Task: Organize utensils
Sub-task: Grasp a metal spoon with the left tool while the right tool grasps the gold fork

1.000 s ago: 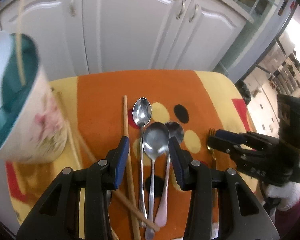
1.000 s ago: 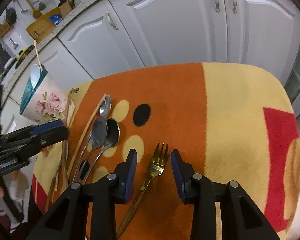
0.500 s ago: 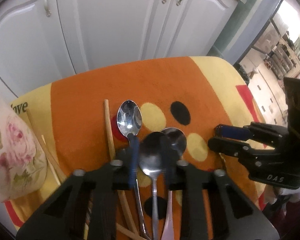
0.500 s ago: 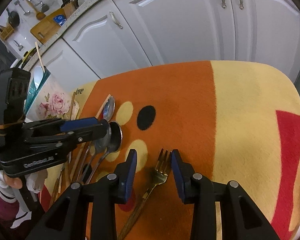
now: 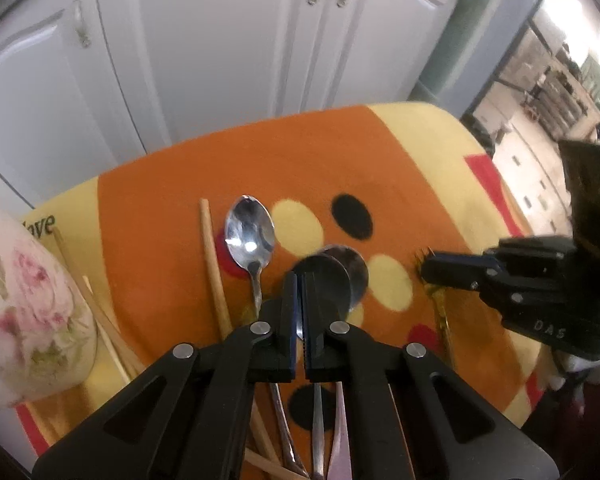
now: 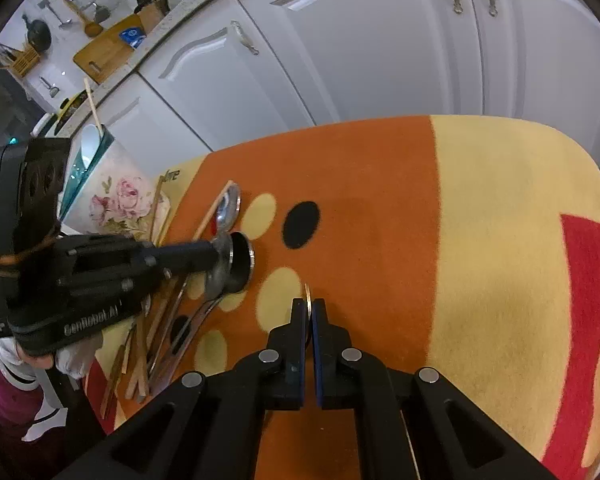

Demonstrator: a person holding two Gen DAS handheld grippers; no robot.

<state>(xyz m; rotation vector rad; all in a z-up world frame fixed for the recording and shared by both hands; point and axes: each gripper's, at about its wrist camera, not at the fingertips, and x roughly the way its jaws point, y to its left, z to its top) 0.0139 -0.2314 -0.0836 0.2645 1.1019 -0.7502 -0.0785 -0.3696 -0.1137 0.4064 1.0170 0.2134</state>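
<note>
My left gripper (image 5: 300, 280) is closing tight on the neck of the middle steel spoon (image 5: 326, 280), and its pads press on it. A second spoon's bowl (image 5: 354, 270) lies just behind, and a third spoon (image 5: 249, 232) lies to the left beside a wooden chopstick (image 5: 212, 264). From the right wrist view the left gripper (image 6: 214, 256) reaches in from the left with that spoon (image 6: 220, 276). My right gripper (image 6: 308, 304) is closing on the gold fork (image 6: 308, 294), seen edge-on between its pads. In the left wrist view the right gripper (image 5: 426, 268) pinches the fork (image 5: 440, 312) near its tines.
A floral cup with a teal inside (image 6: 112, 196) stands at the left with one chopstick in it, and appears as the cup (image 5: 28, 312) at the left edge. More chopsticks and spoon handles lie by it. An orange and yellow cloth (image 5: 340, 160) covers the table, white cabinets behind.
The left gripper came down over the middle spoon and shut on it. The right gripper shut on the fork, which now stands on edge. The cup slid left in the left view.
</note>
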